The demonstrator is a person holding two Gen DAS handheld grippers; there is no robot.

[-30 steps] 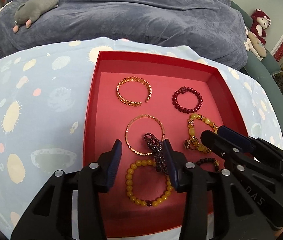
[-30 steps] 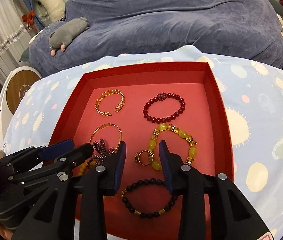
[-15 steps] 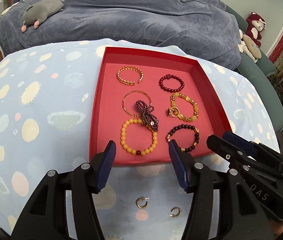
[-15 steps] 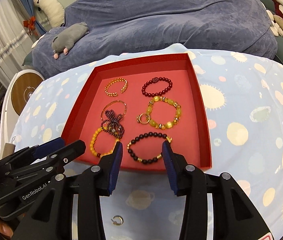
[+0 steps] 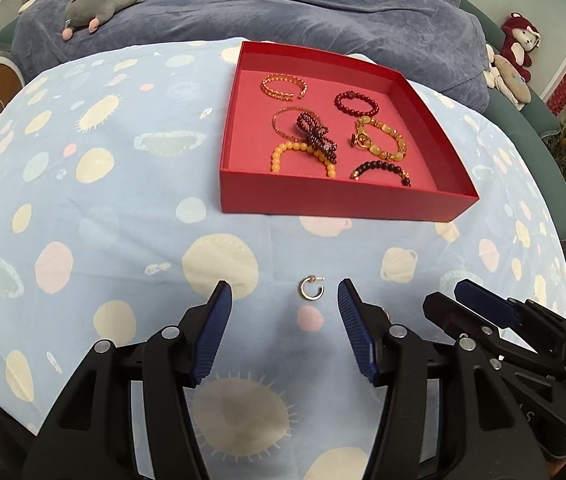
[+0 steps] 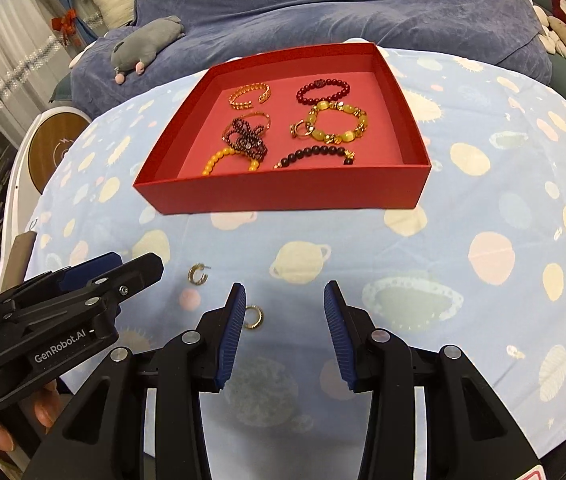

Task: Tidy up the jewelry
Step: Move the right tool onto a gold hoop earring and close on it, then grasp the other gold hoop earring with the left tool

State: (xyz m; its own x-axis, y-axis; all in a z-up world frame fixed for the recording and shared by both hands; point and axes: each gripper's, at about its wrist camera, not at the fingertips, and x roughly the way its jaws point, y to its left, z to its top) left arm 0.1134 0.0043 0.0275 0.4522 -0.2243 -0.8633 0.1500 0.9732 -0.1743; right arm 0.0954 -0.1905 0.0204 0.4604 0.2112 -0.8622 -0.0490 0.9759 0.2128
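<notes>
Earrings remain outside the red tray (image 5: 347, 200): one gold hoop (image 5: 311, 288) lies on the patterned cloth of the table (image 5: 123, 220), just beyond and between my left fingers (image 5: 219, 320); a second hoop (image 6: 254, 317) lies beside the inner pad of my right gripper (image 6: 285, 294). Both pairs of fingers stand wide and hold nothing. My left gripper (image 5: 283, 294) is lined up on its hoop.

Judgement: the step in hand is picking up a hoop for the tray. To do it well I should lower until the pads nearly touch the cloth, centre the hoop, and close slowly across its width; a thin hoop lying flat may skid or snag the fabric. My right gripper needs shifting left first.

Not determinable: the second hoop is partly covered by my right finger. The tray's near wall cuts off the amber and dark bead bracelets. A small ring among the yellow beads is too small to make out.
</notes>
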